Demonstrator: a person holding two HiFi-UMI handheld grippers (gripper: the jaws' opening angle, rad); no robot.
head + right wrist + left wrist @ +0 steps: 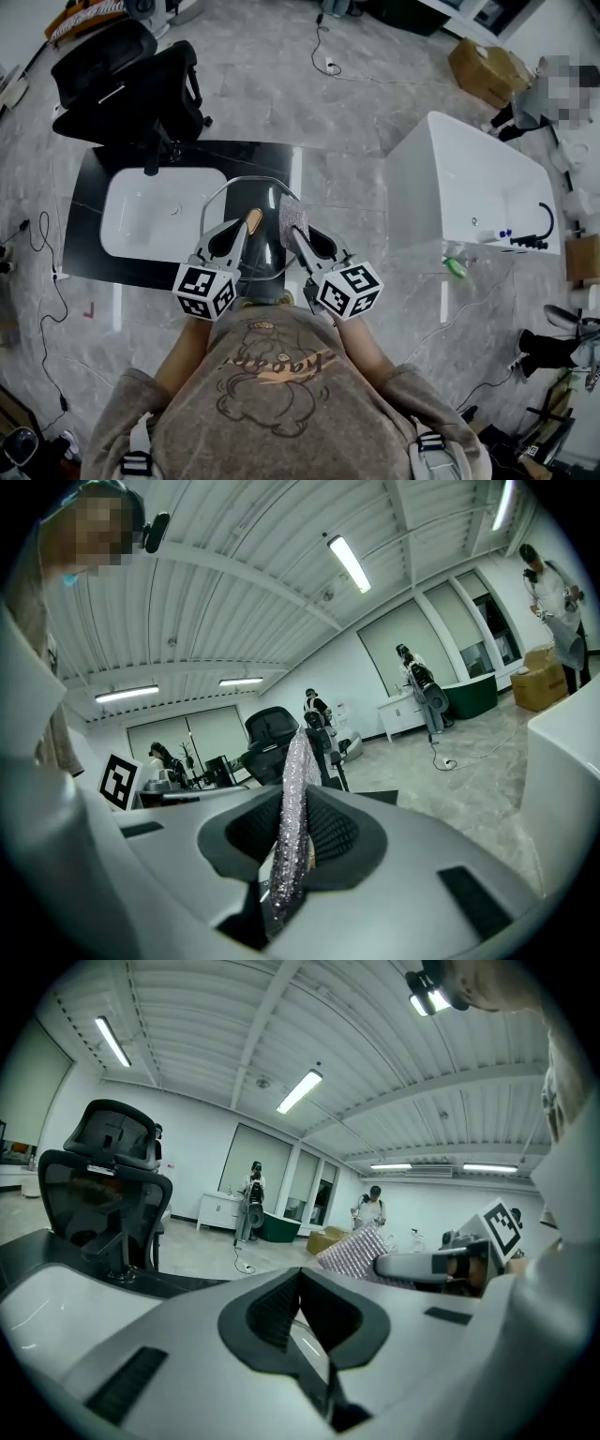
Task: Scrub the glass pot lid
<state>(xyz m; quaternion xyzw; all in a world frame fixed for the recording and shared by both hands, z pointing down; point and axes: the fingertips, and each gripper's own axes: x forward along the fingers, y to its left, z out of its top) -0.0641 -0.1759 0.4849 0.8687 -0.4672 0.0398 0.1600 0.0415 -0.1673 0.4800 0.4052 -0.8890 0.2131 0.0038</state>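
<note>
In the head view the glass pot lid (225,192) is held up over the dark counter, its metal rim arching above both grippers and its tan knob (253,220) at the middle. My left gripper (244,232) reaches to the knob and is shut on the lid. In the left gripper view its pads (281,1302) meet with only a thin pale streak under them. My right gripper (296,236) is shut on a glittery silver scrub cloth (292,216), which stands up between its jaws (292,799) just right of the knob. The cloth (352,1252) also shows in the left gripper view.
A white sink (159,211) is set in the black counter (84,234) to the left. A black office chair (131,84) stands behind it. A white bathtub (469,178) is at the right, with a green bottle (457,268) at its foot and a cardboard box (487,70) beyond.
</note>
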